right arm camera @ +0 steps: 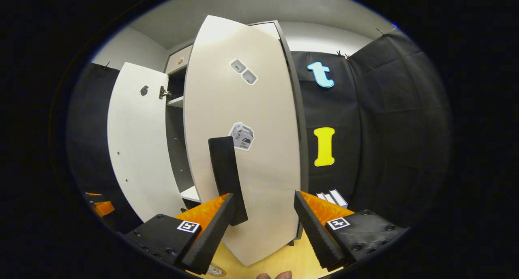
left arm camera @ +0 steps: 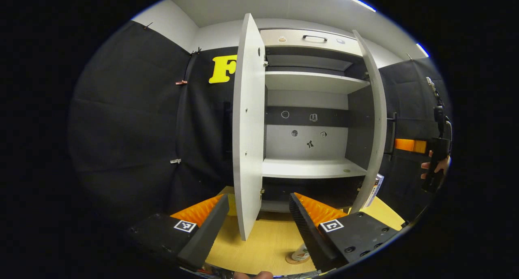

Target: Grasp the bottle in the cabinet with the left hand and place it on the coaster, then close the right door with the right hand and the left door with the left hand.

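Risk is gathering around the right door [right arm camera: 243, 149], which is standing partly open with its dark handle [right arm camera: 227, 173] rising just beyond the right hand-held gripper [right arm camera: 263, 226]. That gripper's fingers are spread wide and gripping nothing; if one is catching the handle rather than pushing the flat panel, the door may be swinging back or slamming. The bottle [left arm camera: 301, 252] is already sitting on the coaster [left arm camera: 292, 259] on the counter [left arm camera: 263, 242], at about 6 o'clock in the left gripper view, just inside the right finger of the left hand-held gripper [left arm camera: 259, 220], also wide and empty. The left door [left arm camera: 248, 129] is standing edge-on at 12 o'clock between those fingers; any sweep to close it is risking toppling the bottle below.
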Action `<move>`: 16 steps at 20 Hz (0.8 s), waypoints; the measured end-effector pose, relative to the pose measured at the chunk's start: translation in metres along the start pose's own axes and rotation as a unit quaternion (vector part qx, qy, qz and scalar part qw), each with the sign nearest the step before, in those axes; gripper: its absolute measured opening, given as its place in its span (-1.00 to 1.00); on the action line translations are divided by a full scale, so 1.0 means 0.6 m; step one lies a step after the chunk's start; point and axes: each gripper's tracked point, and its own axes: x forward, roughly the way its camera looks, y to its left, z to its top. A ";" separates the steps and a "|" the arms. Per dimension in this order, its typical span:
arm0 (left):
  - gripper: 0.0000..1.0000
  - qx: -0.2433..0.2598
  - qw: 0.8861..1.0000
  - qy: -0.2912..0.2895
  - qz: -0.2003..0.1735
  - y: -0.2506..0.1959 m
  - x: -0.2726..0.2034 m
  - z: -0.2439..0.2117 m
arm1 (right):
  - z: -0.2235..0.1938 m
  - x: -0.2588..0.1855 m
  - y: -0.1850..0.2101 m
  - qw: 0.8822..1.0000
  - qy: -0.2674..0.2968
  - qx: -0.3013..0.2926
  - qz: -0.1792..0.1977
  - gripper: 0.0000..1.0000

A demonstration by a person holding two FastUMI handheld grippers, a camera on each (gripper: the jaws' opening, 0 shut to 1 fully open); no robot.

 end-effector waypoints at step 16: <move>0.89 0.000 1.000 0.003 0.031 0.067 0.018 0.000 | -0.019 0.140 0.104 0.999 -0.004 -0.016 0.030 0.95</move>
